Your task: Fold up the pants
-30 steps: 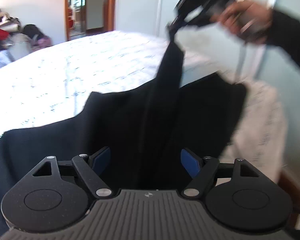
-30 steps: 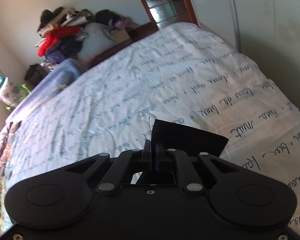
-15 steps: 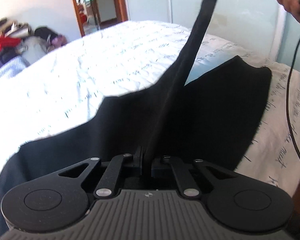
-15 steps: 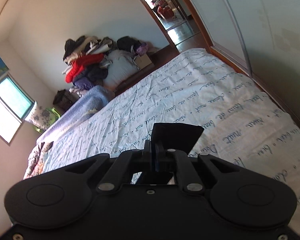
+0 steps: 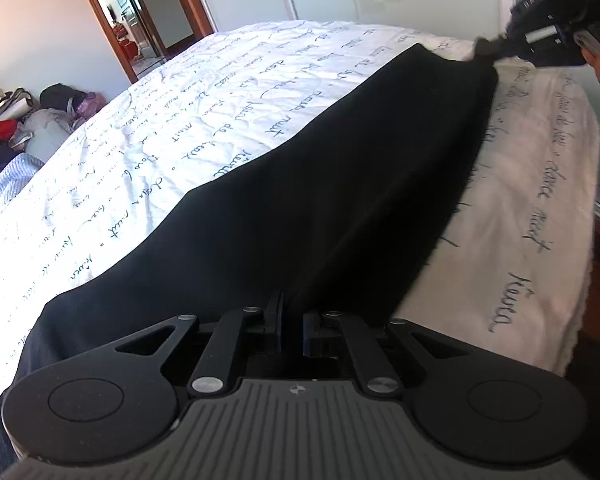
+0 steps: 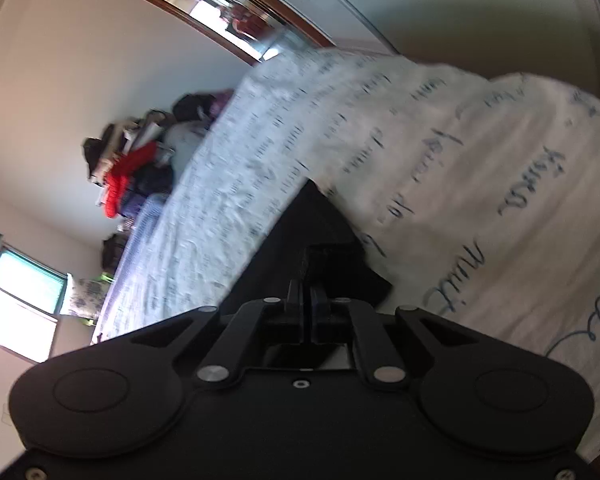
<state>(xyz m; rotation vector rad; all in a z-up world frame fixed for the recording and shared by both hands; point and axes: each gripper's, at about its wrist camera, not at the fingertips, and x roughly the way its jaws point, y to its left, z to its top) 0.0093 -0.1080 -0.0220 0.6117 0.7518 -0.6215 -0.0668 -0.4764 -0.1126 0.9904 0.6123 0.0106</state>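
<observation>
- My left gripper (image 5: 291,322) is clamped on the near end of the black pants (image 5: 340,184); a ridge of cloth rises straight out from between its jaws.
- My right gripper (image 5: 496,50) is pinched tight on the far end, at the upper right of the left wrist view; in its own view (image 6: 309,312) dark fabric bunches past the closed tips.
- The pants lie stretched on the bed cover (image 5: 180,128), which is white and printed with script; their long axis runs diagonally from my left gripper away to the right one.
- Judging from this, the fold turns on that axis: one end has to travel along it to meet the other, and the right end looks freer to carry.
- Which end is the waistband I cannot tell.
</observation>
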